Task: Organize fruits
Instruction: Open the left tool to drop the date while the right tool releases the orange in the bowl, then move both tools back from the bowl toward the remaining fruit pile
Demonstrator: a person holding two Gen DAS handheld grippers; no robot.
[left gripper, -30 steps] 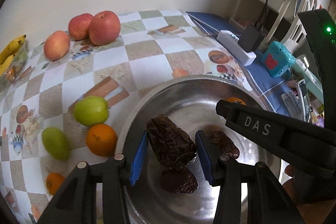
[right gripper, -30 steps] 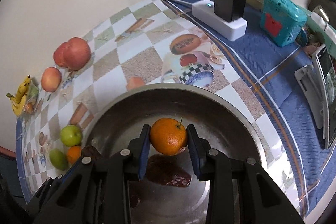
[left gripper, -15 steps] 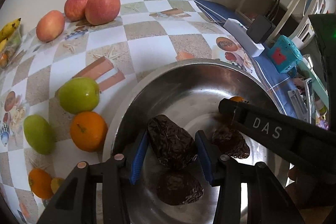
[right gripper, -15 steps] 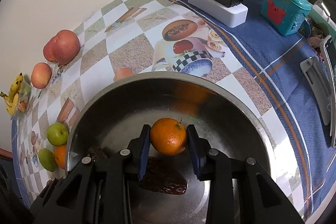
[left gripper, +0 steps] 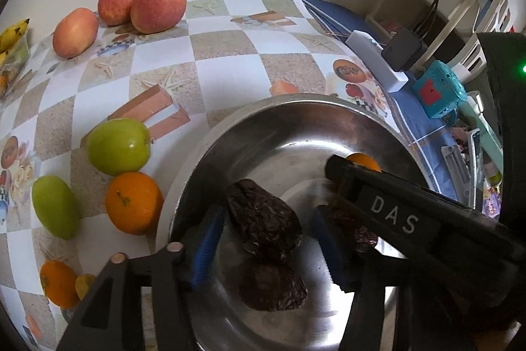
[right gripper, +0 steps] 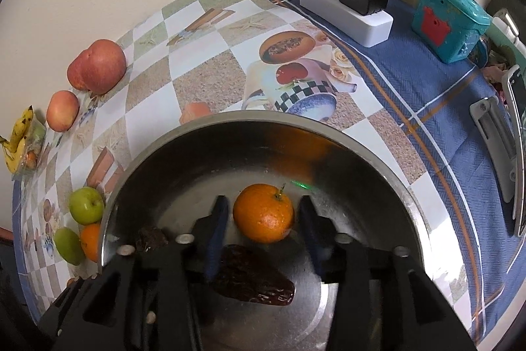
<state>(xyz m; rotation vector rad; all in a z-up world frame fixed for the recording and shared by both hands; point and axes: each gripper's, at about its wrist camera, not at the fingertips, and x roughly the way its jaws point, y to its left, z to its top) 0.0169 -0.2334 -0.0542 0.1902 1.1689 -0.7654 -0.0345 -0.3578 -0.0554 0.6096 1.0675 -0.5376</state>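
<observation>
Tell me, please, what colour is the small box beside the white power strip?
The small box is teal with a red patch, clearest in the right wrist view.

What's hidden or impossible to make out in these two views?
Left wrist view: the orange, mostly behind the right gripper.
Left wrist view: a dark fruit under that gripper, mostly covered.
Left wrist view: bananas, cut off by the edge.
Right wrist view: another dark fruit, half behind the gripper body.

We see a shiny, smooth metal bowl (right gripper: 378, 166), wrinkled glossy dark avocados (left gripper: 263, 224), a dimpled orange (right gripper: 264, 213), matt black plastic gripper fingers (right gripper: 215, 229), woven blue cloth (right gripper: 437, 94)
</observation>
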